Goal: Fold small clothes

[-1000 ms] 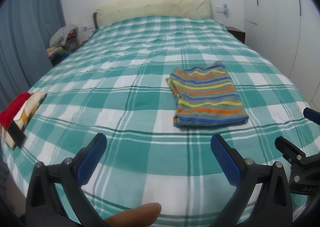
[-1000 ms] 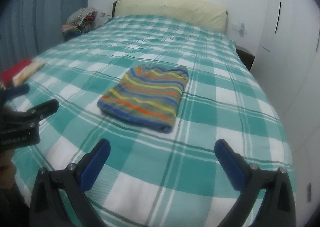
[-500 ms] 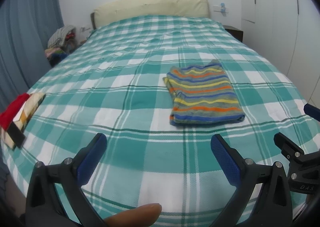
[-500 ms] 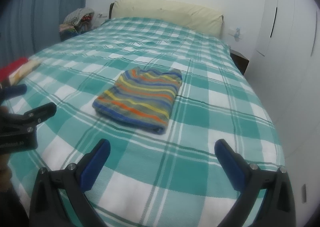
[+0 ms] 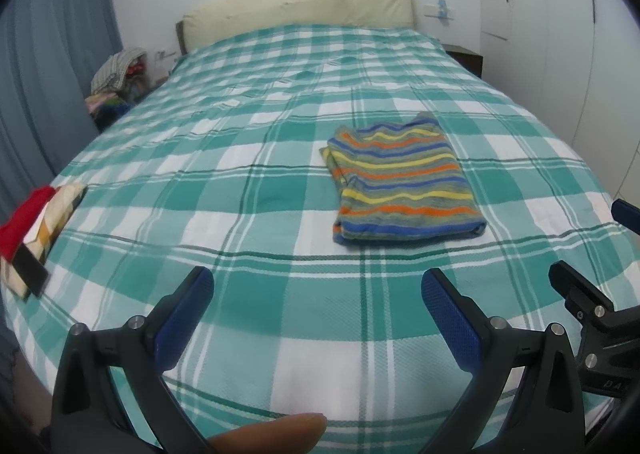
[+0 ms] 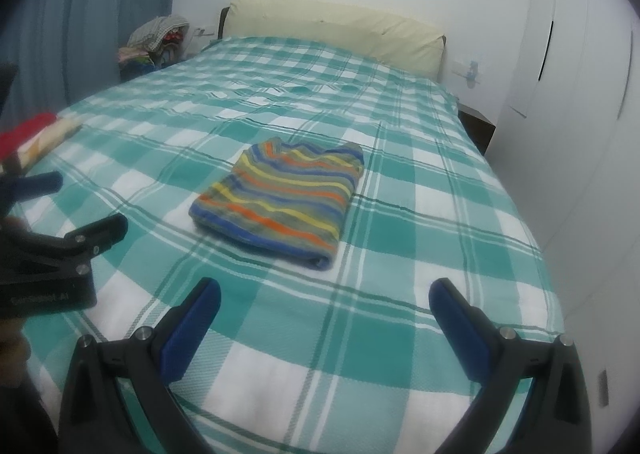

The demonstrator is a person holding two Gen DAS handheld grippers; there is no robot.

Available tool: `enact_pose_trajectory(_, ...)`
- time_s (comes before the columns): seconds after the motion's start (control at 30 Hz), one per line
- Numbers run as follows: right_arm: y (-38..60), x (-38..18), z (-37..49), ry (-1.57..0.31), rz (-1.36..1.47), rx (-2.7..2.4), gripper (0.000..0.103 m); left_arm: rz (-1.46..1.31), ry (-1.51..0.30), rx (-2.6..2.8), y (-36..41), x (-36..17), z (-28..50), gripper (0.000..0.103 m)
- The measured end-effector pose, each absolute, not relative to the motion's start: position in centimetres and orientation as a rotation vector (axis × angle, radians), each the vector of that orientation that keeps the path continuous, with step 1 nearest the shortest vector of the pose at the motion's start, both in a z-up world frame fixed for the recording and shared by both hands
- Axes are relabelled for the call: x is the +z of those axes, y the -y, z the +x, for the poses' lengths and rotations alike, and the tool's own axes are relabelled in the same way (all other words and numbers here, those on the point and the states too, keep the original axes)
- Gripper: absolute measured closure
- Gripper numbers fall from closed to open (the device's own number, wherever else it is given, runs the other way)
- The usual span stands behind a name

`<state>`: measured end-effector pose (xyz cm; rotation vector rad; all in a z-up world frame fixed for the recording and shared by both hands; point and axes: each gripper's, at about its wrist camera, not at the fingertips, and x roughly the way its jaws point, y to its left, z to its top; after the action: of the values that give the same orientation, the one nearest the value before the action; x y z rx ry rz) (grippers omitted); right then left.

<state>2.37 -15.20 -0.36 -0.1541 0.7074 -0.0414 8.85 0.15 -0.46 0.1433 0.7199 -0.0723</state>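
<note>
A folded striped garment [image 5: 400, 181] in orange, yellow, blue and grey lies flat on the green checked bed [image 5: 240, 133]; it also shows in the right wrist view [image 6: 286, 199]. My left gripper [image 5: 318, 290] is open and empty, above the bed's near edge, well short of the garment. My right gripper [image 6: 324, 298] is open and empty, also short of the garment, to the right of the left one. Each gripper's black frame shows at the edge of the other's view.
A folded red and patterned cloth [image 5: 30, 228] lies at the bed's left edge. A pile of clothes [image 5: 118, 77] sits beside the bed by the blue curtain. A cream headboard [image 5: 296, 9] stands at the far end. White wardrobes [image 6: 580, 93] line the right.
Both grippers have drawn back and risen slightly from the garment, which lies further away and does not move. Both stay open.
</note>
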Motion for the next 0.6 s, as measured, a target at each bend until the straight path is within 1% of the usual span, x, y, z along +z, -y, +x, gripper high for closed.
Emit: enact_pose_trajectory(0.6, 14.57, 0.03, 2.33, -0.705, -0.151, -0.07, 0.0, 0.151, -0.736, -0.083, 0.33, -0.96, 8.78, 0.0)
